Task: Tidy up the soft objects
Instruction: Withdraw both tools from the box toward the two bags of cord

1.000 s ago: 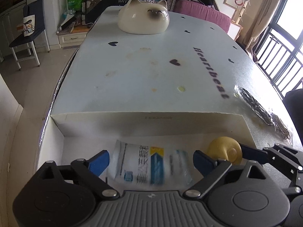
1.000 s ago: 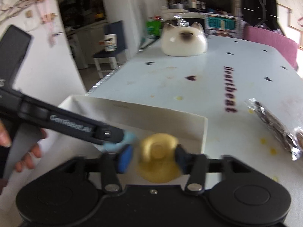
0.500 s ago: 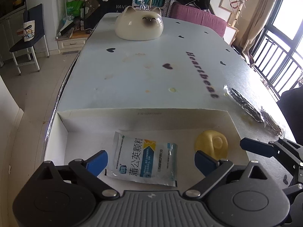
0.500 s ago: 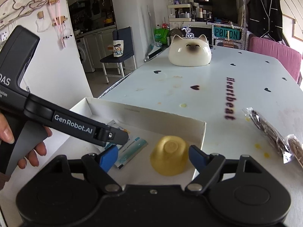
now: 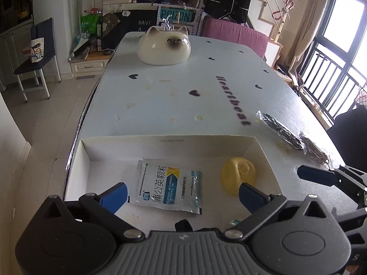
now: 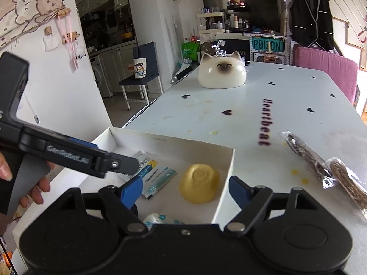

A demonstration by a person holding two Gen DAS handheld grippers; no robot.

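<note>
Soft objects already sit in the shallow white box (image 5: 84, 160) at the near end of the worktop (image 5: 206, 96): a flat medicine sachet (image 5: 168, 189) lies label-up on the box floor, and a squashy yellow lump (image 6: 199, 183) rests upside down just beside it, near the box's right wall. They lie apart, not stacked, which suits a tidy-up where each piece needs its own spot.

Above the sachet hangs the left gripper (image 5: 182, 194), its jaws opening, wide, with nothing pressed between the blue pads. The right gripper (image 6: 187, 191) stands over the yellow lump with its jaws apart too, clear of the lump on both sides; it holds nothing. Both tools look to be letting go, not reaching in.

Outside the box, a crinkly clear packet of dark stuff (image 6: 305, 155) lies on the worktop to the right, well apart from the box; by my judgement that is the likely next piece. A cat-faced ceramic dome (image 5: 164, 45) at the far end seems hard, so probably stays put.
</note>
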